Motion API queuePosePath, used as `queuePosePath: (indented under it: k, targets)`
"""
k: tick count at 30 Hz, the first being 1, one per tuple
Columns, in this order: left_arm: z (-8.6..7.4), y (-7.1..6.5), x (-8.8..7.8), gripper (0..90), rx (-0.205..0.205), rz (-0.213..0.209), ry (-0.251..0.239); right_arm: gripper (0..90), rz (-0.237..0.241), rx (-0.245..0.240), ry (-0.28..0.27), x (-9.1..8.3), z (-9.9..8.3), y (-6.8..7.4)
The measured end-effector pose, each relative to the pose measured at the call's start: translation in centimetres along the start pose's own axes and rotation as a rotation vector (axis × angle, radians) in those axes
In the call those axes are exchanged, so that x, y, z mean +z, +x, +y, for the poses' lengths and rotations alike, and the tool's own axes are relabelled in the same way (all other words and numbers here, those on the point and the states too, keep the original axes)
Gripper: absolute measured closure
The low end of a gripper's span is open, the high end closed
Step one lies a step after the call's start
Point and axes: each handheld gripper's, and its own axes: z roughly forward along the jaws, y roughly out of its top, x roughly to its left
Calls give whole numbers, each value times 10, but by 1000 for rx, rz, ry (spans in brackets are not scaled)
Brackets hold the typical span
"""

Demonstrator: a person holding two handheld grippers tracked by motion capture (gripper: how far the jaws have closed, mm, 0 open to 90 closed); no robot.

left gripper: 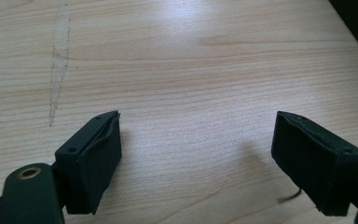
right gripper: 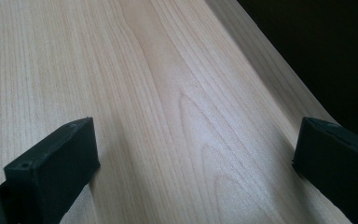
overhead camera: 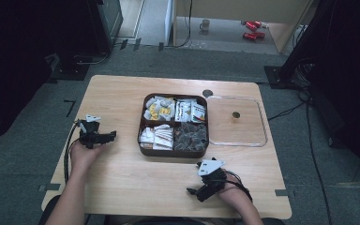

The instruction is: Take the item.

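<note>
Fingers of the left gripper (overhead camera: 104,136) stand well apart with nothing between them, bare wood showing in the gap in the left gripper view; those of the right gripper (overhead camera: 198,192) are likewise spread wide and empty above the light wooden counter (overhead camera: 122,98). Both grippers rest on the near half, left and right of the dark brown, square, four-compartment tray (overhead camera: 142,146), which sits at the counter's centre. Just beside its right edge lies a clear, square plastic lid (overhead camera: 263,123) with a small central knob, flat on the wood.

Handling, as judged: the tray's contents appear to be small paper-wrapped sachets in three compartments and dark wrapped pieces in the fourth; these would be light, soft and easily crushed, best pinched at a protruding edge. The lid looks stiff, light and smooth, probably slippery; its knob or a rim offers the surest hold.

Obscured: print on the sachets is too small to read; the lid's near rim is hard to trace against the wood; the person's arms are cut off at the bottom edge.
</note>
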Motion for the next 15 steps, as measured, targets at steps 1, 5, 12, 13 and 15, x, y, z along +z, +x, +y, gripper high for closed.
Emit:
queuePosePath:
  k: [1,5,12,13,15]
  targets:
    - [1,0,0,172,0,-7,4,0,0,1,0,0,0,0]
    - [3,3,-3,273,24,-40,9,0,0,1,0,0,0,0]
    - [8,4,-8,310,58,-50,6,0,0,0,0,0,0,0]
    - [9,4,-8,310,60,-52,9,0,1,-1,0,0,0,0]
    - [11,4,-10,351,63,-65,9,0,1,-1,1,0,0,0]
